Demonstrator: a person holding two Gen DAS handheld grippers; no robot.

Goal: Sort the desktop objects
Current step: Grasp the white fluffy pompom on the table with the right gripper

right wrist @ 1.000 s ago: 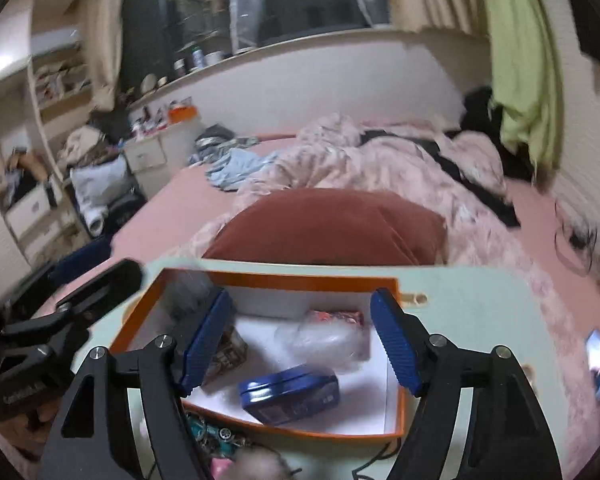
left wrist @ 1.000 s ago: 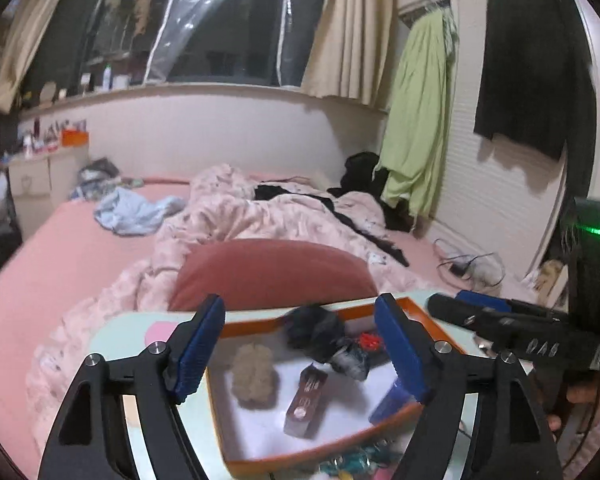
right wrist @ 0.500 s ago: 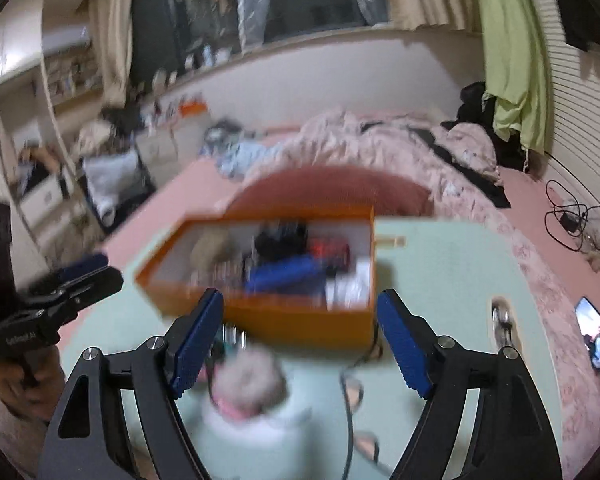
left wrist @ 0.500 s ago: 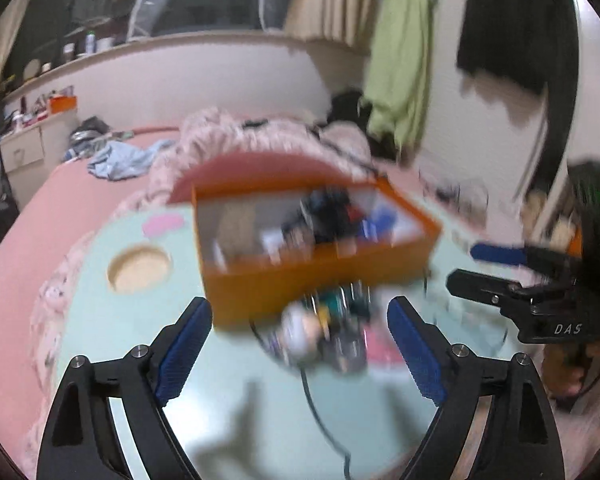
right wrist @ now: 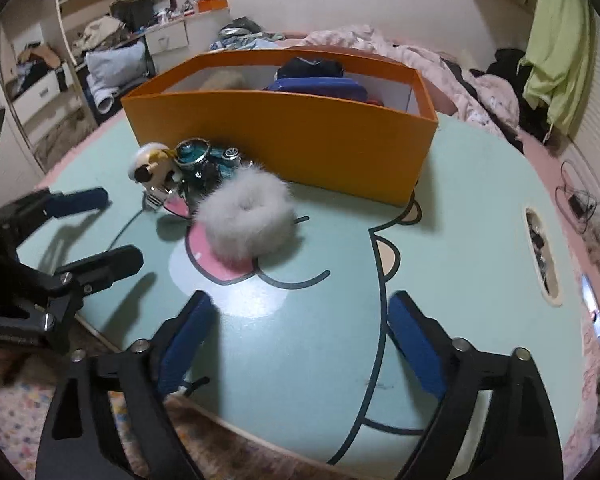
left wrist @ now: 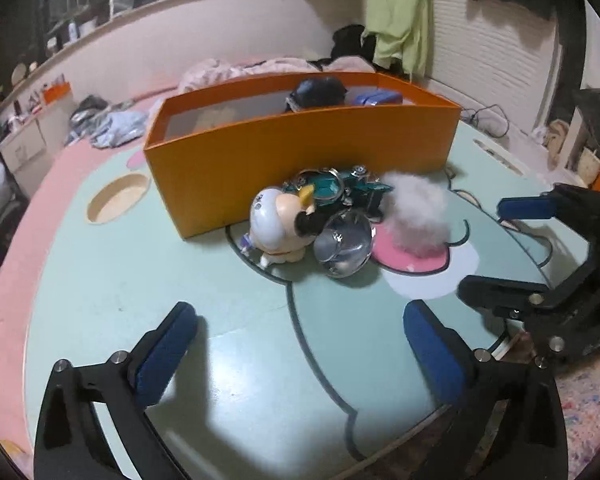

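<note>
With jaws just opened wide and nothing between them, left gripper [left wrist: 300,344] and right gripper [right wrist: 300,324] both over bare tabletop [left wrist: 148,264]. Loose items near orange box [left wrist: 300,148]: figurine [left wrist: 276,224], glass ball [left wrist: 343,245], fluffy ring [right wrist: 248,212]. Risk: ball likely to roll if nudged; clustered pieces liable to scatter.
</note>
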